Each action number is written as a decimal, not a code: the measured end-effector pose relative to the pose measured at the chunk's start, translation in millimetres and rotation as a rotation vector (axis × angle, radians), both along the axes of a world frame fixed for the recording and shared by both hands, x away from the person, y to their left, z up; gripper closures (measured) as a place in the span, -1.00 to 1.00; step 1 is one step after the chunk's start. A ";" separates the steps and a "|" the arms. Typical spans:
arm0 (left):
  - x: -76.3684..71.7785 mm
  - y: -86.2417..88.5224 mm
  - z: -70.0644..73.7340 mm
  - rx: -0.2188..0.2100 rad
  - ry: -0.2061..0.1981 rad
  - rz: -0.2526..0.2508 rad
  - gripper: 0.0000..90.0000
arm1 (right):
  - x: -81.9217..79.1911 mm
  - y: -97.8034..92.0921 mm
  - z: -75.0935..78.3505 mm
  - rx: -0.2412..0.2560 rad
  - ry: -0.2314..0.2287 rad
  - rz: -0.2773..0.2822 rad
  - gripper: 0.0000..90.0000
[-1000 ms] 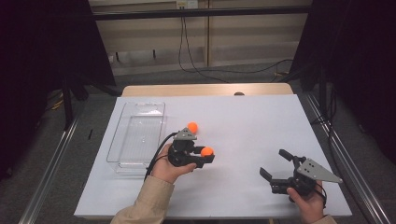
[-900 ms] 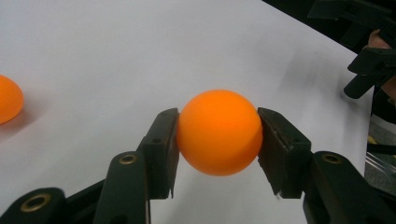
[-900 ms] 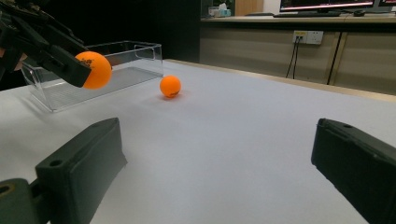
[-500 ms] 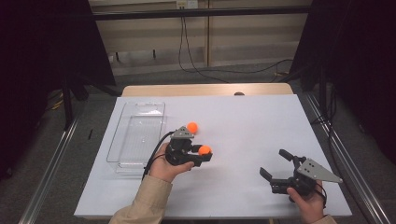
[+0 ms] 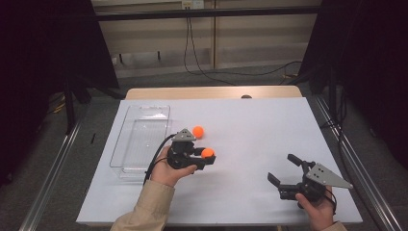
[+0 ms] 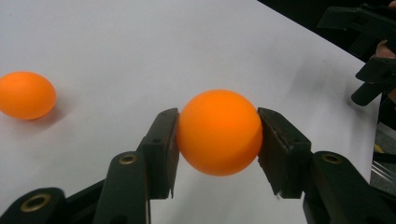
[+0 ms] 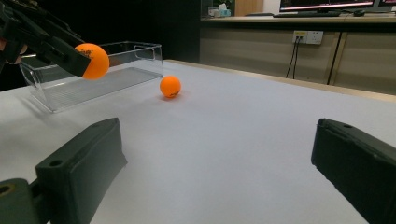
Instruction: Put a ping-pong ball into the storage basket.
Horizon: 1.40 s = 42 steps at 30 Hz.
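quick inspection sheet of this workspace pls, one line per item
surface: white table, flat and bare around the work
job's things: held ball clamped in the left tool; loose ball lying on the table; clear bin at the left, nothing seen in it
clutter: nothing seen
grippers: left tool shut on the held ball; right tool open, holding nothing
cables: black cable trailing from the left tool
surroundings: floor cables beyond the table's far edge
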State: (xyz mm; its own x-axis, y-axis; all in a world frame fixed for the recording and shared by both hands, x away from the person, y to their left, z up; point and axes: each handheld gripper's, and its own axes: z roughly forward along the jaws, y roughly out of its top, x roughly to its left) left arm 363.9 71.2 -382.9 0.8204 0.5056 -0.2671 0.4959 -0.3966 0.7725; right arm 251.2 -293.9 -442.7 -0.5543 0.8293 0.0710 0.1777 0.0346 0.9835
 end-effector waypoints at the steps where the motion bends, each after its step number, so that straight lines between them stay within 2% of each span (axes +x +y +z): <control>1: 0.2 0.6 0.2 0.000 -0.002 0.003 0.13 | 0.0 0.0 0.0 0.000 0.000 0.000 -0.96; 22: 3.8 10.7 3.2 -0.006 -0.004 0.037 0.13 | 0.1 0.1 0.0 0.001 0.000 0.002 -0.96; 42: 6.9 19.2 4.4 0.007 -0.011 0.067 0.13 | 0.1 -0.2 0.0 0.002 0.000 0.002 -0.96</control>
State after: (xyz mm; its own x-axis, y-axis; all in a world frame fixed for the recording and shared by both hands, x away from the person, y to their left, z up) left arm 370.8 90.4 -378.5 0.7875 0.5614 -0.2543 0.5127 -0.3678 0.7758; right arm 251.3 -294.0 -442.7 -0.5563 0.8278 0.0728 0.1773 0.0327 0.9836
